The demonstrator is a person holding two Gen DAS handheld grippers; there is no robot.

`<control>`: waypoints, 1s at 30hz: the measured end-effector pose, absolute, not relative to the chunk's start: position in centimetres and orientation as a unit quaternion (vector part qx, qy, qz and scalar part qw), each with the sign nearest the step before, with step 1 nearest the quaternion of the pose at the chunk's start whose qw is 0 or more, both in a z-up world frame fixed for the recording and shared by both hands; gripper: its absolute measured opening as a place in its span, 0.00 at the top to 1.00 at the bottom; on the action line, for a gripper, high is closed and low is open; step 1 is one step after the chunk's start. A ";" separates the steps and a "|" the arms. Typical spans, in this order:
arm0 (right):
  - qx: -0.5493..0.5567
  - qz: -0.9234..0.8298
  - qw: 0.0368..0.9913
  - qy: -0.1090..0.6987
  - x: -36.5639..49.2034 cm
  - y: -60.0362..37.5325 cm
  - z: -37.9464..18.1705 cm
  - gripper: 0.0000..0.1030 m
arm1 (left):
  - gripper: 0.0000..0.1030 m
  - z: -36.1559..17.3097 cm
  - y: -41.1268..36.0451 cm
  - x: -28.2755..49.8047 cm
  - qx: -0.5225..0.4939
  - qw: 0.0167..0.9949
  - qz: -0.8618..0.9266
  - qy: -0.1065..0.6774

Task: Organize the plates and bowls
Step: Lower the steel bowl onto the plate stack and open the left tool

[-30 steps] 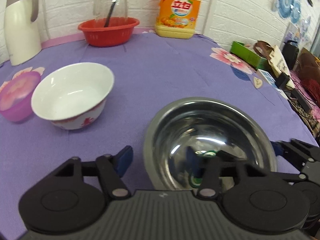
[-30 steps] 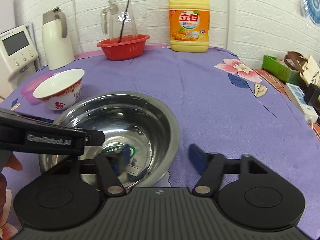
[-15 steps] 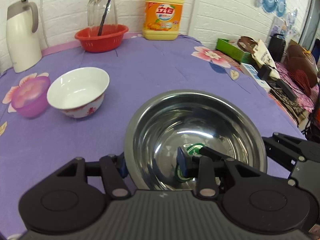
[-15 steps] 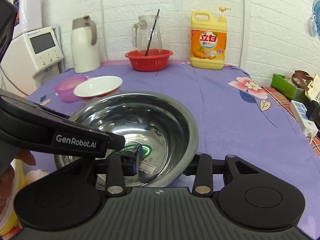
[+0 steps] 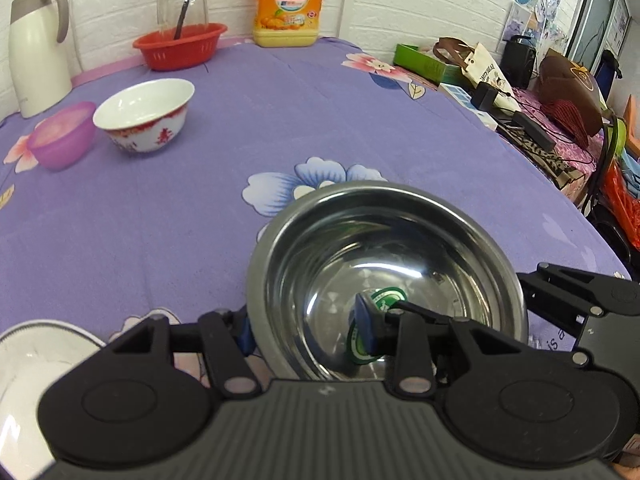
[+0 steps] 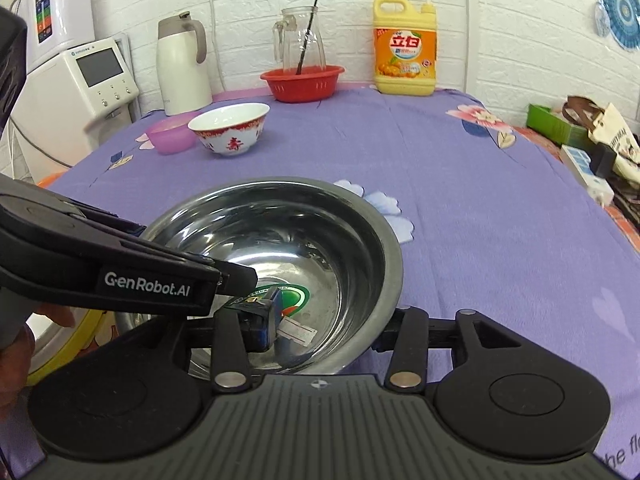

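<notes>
Both grippers hold a large steel bowl by its near rim. My left gripper is shut on the bowl's left wall, with one finger inside and one outside. My right gripper is shut on the bowl's right wall in the same way. A green sticker lies on the bowl's bottom. A white ceramic bowl with red pattern stands far left on the purple cloth. A small purple bowl sits beside it. A white plate shows at the lower left.
At the back wall stand a red basket with a glass jug, a yellow detergent bottle and a white thermos. A white appliance is left of the table. Boxes, bags and cables crowd the right edge. A hand is at lower left.
Both grippers closed on the steel bowl's rim. The bowl moved with them toward the near side of the table, away from the white and purple bowls. A white plate came into view at lower left.
</notes>
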State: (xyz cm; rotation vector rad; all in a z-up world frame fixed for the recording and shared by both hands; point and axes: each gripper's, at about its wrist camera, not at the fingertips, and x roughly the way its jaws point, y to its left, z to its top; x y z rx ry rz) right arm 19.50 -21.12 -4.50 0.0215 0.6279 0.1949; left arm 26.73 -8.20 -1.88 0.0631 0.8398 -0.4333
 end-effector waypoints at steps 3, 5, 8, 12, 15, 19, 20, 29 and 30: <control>0.020 0.100 0.945 0.311 19.5 -21.1 -4.6 0.25 | 0.67 -1.9 -8.1 26.5 0.034 0.893 -0.203 0.399; 0.021 0.102 0.944 0.312 19.6 -21.0 -4.9 0.23 | 0.67 -2.2 -8.0 26.6 0.032 0.891 -0.205 0.403; 0.021 0.101 0.945 0.312 19.4 -21.0 -5.3 0.19 | 0.67 -2.7 -8.0 26.9 0.023 0.888 -0.209 0.408; 0.023 0.100 0.944 0.314 19.3 -21.3 -5.3 0.03 | 0.64 -3.0 -8.3 27.0 0.019 0.889 -0.216 0.404; 0.037 0.093 0.945 0.312 19.1 -22.0 -4.8 0.00 | 0.42 -2.4 -7.9 27.1 0.009 0.895 -0.201 0.399; 0.040 0.072 0.956 0.283 18.2 -23.2 -3.1 0.00 | 0.31 -0.2 -6.9 26.6 0.004 0.912 -0.185 0.367; 0.044 0.068 0.957 0.277 18.1 -23.5 -2.7 0.00 | 0.30 0.5 -6.5 26.6 0.002 0.916 -0.180 0.358; 0.065 0.075 0.959 0.266 18.2 -24.3 -1.3 0.00 | 0.11 3.1 -4.2 26.0 -0.009 0.936 -0.158 0.313; 0.062 0.077 0.959 0.266 18.4 -24.0 -1.1 0.00 | 0.11 3.2 -4.1 26.0 -0.006 0.938 -0.156 0.310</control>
